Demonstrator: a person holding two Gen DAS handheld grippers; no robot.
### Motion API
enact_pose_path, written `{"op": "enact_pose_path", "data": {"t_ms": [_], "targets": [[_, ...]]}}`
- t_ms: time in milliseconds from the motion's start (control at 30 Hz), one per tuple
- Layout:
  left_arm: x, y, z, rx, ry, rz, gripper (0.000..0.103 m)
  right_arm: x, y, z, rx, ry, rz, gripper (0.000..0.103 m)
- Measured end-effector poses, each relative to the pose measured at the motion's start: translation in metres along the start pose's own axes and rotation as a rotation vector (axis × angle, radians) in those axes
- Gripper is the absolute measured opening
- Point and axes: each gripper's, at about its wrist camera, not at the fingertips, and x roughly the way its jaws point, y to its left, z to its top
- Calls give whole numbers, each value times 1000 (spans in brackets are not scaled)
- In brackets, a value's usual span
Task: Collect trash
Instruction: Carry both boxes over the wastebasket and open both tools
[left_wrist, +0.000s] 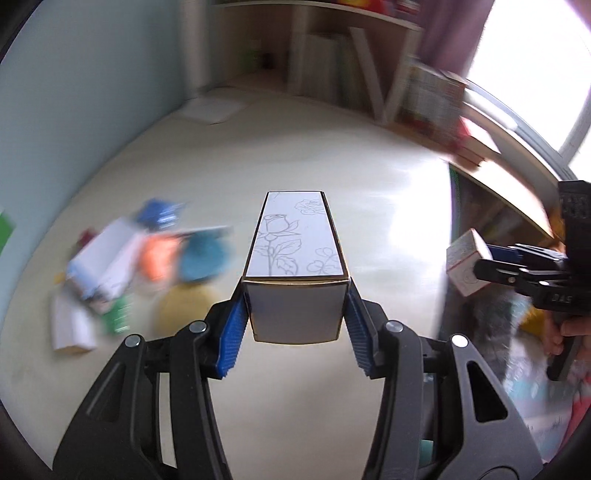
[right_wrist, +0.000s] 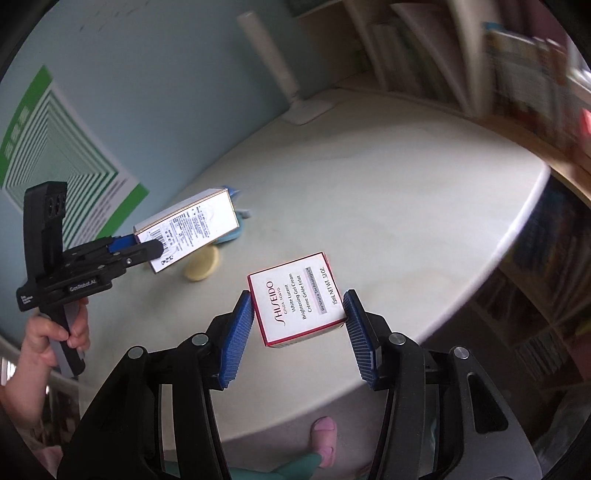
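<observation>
My left gripper (left_wrist: 295, 314) is shut on a long white box with rose line drawings (left_wrist: 291, 240) and holds it above the pale table (left_wrist: 369, 177). The same box (right_wrist: 188, 229) and left gripper (right_wrist: 146, 245) show at the left of the right wrist view. My right gripper (right_wrist: 299, 314) is shut on a small white Shiseido box with red edges (right_wrist: 297, 297), held above the table (right_wrist: 406, 206). In the left wrist view the right gripper (left_wrist: 480, 266) holds that small box (left_wrist: 467, 266) at the right edge. A blurred pile of packets and boxes (left_wrist: 129, 266) lies on the table at left.
A yellow round pad (right_wrist: 202, 268) and a blue item (right_wrist: 232, 232) lie on the table under the long box. A white lamp (right_wrist: 284, 81) stands at the back by the blue wall. Bookshelves (left_wrist: 351, 74) run along the back and right. The table's edge (right_wrist: 509, 236) curves at right.
</observation>
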Motion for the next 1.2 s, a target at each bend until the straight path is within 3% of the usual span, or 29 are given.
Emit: {"op": "enact_pose_path", "data": {"t_ms": [267, 467, 600, 967, 1200], "targets": [[37, -157, 5, 221, 57, -196, 46, -81, -117, -70, 245, -50, -134, 51], [91, -269, -18, 363, 195, -307, 46, -106, -197, -130, 461, -42, -197, 51], [134, -322, -41, 419, 320, -328, 46, -104, -242, -164, 552, -2, -227, 51], [246, -401, -96, 532, 582, -345, 46, -66, -334, -233, 727, 102, -226, 51], [293, -416, -122, 563, 658, -324, 46, -32, -370, -262, 806, 131, -208, 51]]}}
